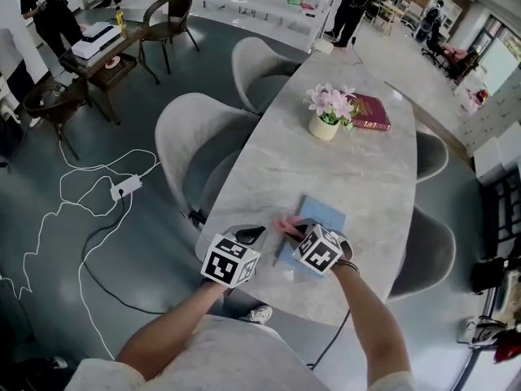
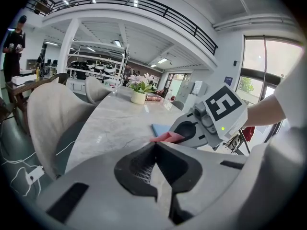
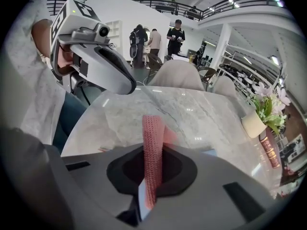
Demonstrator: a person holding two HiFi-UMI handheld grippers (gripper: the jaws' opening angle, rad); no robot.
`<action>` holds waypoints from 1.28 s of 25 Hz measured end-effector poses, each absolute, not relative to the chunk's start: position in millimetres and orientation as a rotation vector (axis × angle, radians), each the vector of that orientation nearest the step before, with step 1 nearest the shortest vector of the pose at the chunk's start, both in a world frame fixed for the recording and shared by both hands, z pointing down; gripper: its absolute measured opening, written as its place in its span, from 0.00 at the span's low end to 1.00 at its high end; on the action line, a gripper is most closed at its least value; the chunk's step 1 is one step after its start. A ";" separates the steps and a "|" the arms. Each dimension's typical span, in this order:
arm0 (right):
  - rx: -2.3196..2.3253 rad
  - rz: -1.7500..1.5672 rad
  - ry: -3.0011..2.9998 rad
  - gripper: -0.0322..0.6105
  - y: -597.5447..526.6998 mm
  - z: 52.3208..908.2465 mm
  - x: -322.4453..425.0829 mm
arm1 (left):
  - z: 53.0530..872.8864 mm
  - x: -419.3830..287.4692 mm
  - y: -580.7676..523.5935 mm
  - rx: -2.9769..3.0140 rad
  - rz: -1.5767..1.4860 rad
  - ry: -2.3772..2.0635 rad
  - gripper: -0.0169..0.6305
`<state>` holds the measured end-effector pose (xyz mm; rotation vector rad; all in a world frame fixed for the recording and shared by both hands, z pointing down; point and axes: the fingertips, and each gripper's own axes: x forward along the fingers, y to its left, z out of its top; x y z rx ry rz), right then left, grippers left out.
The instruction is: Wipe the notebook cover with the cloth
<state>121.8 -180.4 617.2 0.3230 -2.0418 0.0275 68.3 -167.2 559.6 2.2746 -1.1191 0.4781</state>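
Observation:
A light blue notebook (image 1: pixel 319 215) lies flat near the front end of the marble table (image 1: pixel 342 161). My right gripper (image 1: pixel 295 229) hovers over the notebook's near left corner, shut on a pink cloth (image 3: pixel 153 143) that runs up between its jaws. The cloth (image 1: pixel 287 224) pokes out to the left of that gripper. My left gripper (image 1: pixel 254 236) sits just left of the notebook at the table's edge, shut with nothing in it. In the left gripper view the notebook (image 2: pixel 163 128) shows as a blue sliver behind the right gripper (image 2: pixel 169 138).
A white pot of pink flowers (image 1: pixel 329 108) and a dark red book (image 1: pixel 370 111) stand farther up the table. Grey chairs (image 1: pixel 191 141) line the left side, with white cables (image 1: pixel 89 194) on the floor. People stand in the background.

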 end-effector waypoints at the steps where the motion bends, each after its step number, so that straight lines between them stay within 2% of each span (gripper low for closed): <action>1: 0.317 0.025 -2.043 0.07 -176.2 617.1 121.4 | 558.8 69.2 -166.6 2.276 0.475 -1.120 0.04; 20: 0.279 0.060 -2.135 0.07 -97.5 611.4 104.4 | 550.3 85.7 -153.7 2.290 0.454 -1.108 0.04; 32: 0.788 0.205 -2.297 0.07 -141.8 536.7 148.6 | 514.9 98.5 -174.4 2.375 0.422 -1.080 0.04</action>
